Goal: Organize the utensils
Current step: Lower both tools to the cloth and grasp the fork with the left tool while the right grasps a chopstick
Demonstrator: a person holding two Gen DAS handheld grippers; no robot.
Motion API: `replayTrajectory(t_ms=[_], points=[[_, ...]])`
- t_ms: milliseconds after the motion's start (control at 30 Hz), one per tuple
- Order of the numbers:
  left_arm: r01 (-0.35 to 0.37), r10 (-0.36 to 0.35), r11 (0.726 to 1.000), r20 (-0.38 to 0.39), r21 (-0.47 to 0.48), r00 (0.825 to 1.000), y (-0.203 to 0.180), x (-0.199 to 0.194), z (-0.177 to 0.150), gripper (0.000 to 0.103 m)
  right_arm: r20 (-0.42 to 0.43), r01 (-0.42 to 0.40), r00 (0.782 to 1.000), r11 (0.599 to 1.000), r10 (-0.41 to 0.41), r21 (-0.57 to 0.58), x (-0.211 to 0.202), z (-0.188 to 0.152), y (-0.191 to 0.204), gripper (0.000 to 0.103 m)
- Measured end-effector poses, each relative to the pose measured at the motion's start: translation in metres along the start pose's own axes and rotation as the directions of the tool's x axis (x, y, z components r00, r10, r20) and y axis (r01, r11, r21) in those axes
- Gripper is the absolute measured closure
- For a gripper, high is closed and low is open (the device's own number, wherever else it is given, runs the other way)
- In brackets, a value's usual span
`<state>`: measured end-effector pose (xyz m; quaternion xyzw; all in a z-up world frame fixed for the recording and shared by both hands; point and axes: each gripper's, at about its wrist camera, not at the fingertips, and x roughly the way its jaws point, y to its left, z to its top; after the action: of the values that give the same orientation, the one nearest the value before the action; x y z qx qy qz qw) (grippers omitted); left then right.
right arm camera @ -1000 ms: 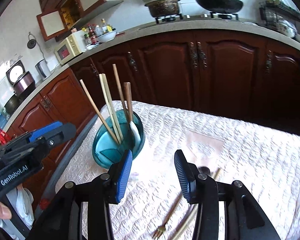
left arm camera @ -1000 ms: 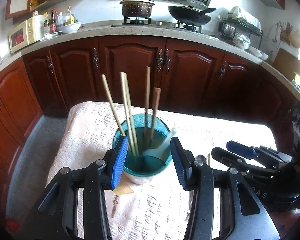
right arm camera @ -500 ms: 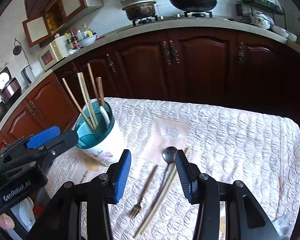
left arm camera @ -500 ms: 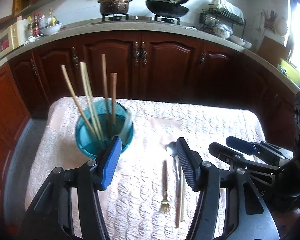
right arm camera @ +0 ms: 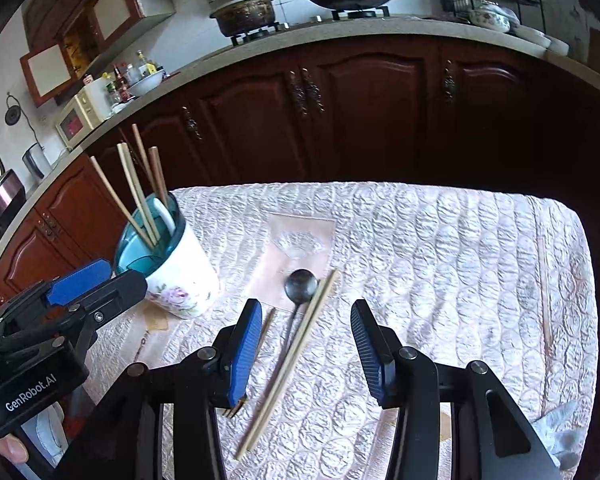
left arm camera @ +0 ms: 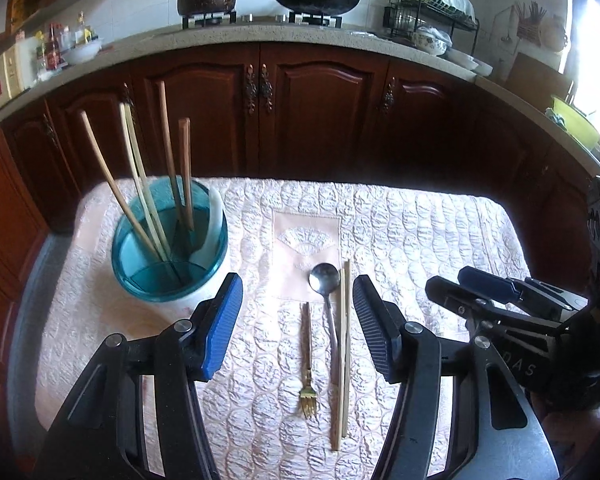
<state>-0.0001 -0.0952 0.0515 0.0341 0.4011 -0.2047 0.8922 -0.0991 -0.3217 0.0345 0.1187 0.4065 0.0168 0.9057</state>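
Loosely laid on the quilted tablecloth, 1 fork, 1 spoon and 2 chopsticks are seen side by side, just right of the cup that already holds several chopsticks and a white spoon. The left gripper is held wide above them with nothing between its jaws; the right gripper is also parted and empty, over the same group. All 3 kinds are judged light, thin and stiff, the metal ones likely slippery, and the soft cloth may yield under a pinch. A hold across the middle of a handle is judged best, and the 2 chopsticks may roll apart if taken together.
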Motion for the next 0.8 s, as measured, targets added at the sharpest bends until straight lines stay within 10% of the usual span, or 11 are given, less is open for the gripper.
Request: replayTrajectory(t_ms=[800], points=[[-0.009,-0.003,0.998,-0.22,-0.054,0.975,0.033,0.076,-0.051,0.046,-0.24,-0.057,0.967,0.991,0.085,0.122,0.146,-0.01,-0.036,0.073]])
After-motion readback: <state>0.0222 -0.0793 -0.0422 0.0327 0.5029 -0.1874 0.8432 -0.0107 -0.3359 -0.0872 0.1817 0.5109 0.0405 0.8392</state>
